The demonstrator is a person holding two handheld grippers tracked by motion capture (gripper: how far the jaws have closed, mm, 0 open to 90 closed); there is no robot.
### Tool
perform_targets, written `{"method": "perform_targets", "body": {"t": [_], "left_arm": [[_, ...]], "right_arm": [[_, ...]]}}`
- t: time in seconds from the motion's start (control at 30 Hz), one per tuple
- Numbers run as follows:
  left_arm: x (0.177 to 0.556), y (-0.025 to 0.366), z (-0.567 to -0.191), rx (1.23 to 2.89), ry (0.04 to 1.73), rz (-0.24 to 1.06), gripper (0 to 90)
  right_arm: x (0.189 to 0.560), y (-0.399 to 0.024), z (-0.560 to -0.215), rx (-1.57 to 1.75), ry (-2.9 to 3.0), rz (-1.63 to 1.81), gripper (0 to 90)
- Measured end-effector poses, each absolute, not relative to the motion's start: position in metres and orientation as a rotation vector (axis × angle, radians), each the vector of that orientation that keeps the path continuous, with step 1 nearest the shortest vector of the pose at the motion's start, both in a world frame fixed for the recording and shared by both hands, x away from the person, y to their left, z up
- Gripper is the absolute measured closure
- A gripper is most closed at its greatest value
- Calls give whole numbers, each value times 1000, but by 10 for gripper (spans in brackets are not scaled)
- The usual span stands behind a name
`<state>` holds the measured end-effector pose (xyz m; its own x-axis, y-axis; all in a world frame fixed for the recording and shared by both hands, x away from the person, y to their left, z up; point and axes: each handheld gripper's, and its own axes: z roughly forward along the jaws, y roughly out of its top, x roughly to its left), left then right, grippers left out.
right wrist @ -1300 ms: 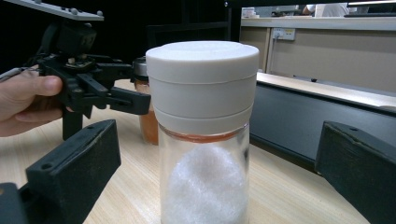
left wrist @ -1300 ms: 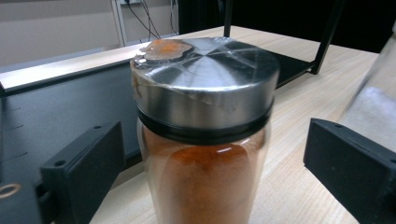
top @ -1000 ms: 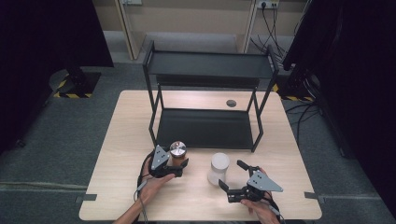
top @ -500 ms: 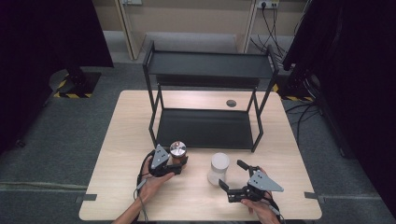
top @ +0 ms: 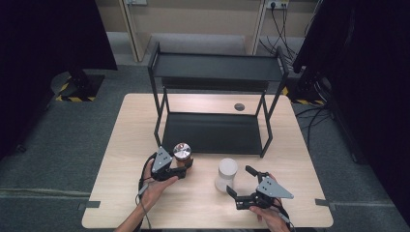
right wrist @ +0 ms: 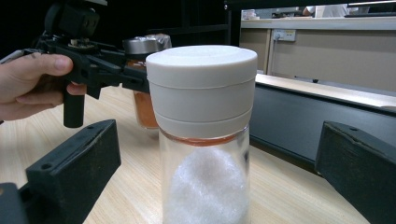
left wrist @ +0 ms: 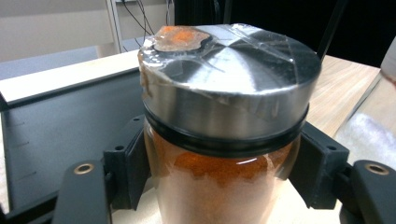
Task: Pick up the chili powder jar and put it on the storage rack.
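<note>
A glass jar of orange powder [left wrist: 224, 116] with a steel lid wrapped in plastic film stands on the table, just in front of the rack. My left gripper [top: 183, 165] is shut on it, both black pads pressing its glass sides below the lid. The same jar [top: 182, 151] sits left of centre in the high view. A clear jar with a white lid [right wrist: 203, 140], holding white grains, stands upright between the wide-apart jaws of my right gripper [top: 240, 180], which is open and touches nothing. That white-lidded jar [top: 226, 174] is to the right of the orange one.
A black two-level metal rack [top: 212, 96] stands at the back half of the light wooden table [top: 121, 145], its lower shelf close behind both jars. A small dark disc [top: 239, 107] lies on the tabletop behind the rack. The floor around is dark.
</note>
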<state>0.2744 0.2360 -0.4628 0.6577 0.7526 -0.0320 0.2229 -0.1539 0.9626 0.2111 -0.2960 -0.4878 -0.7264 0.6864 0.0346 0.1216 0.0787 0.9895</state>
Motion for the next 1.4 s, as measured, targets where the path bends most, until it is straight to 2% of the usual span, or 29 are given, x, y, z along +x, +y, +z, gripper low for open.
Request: {"method": "perform_targets", "body": {"t": [1.4], "left_arm": [[282, 239, -401, 1708, 704, 551, 303]], "right_arm": [[210, -296, -488, 794, 1917, 1696, 3]]}}
